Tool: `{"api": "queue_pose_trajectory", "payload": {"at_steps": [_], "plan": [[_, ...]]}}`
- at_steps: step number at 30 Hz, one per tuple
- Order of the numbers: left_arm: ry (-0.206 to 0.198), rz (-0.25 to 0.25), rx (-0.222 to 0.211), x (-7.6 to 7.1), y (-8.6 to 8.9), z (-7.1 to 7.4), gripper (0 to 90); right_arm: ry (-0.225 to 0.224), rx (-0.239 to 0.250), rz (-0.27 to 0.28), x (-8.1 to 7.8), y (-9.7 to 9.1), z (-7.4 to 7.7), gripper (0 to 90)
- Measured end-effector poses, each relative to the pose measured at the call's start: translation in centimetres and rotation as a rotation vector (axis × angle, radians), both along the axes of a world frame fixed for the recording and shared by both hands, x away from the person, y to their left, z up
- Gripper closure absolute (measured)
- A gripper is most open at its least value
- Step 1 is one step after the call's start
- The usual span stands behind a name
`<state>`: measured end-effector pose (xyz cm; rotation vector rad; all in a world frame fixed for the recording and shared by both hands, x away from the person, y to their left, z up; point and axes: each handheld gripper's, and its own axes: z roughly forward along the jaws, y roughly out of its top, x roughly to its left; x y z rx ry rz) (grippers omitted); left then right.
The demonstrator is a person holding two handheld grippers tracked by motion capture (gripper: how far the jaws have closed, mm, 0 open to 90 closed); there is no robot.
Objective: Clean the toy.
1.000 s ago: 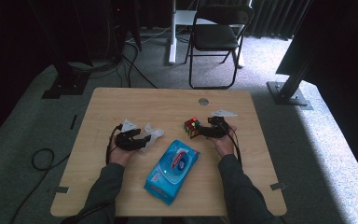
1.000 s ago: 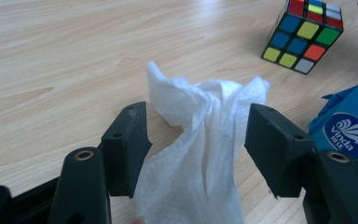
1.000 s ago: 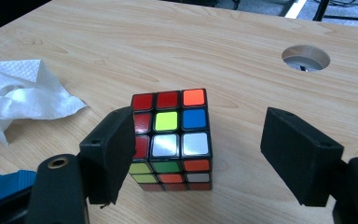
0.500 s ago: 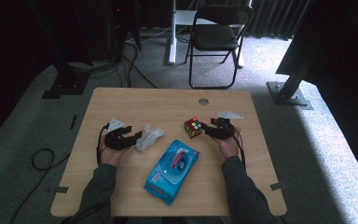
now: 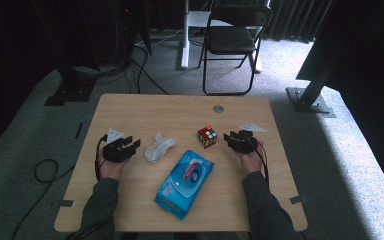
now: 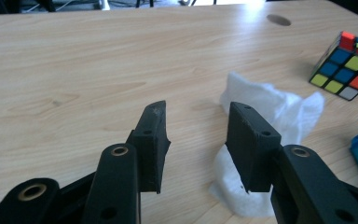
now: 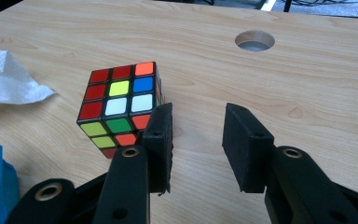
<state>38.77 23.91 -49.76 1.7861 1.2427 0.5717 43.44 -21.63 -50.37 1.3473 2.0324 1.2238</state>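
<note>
Crumpled white tissue (image 5: 158, 147) lying loose on the wooden table, left of centre, bunched and uneven, one end raised; in the left gripper view (image 6: 265, 116) partly hidden, sitting flat on the wood. Scrambled colour cube (image 5: 207, 136) resting flat right of centre, turned corner-on, well apart from the tissue; in the right gripper view (image 7: 116, 105) top face shows red, yellow, white, possibly one orange square
</note>
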Motion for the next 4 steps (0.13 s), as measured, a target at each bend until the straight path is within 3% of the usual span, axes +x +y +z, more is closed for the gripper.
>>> {"api": "queue_pose_trajectory", "payload": {"at_steps": [4], "plan": [[0.006, 0.011, -0.006, 0.04, 0.29, -0.09, 57.5, -0.004, -0.021, 0.008, -0.08, 0.20, 0.02, 62.4]]}}
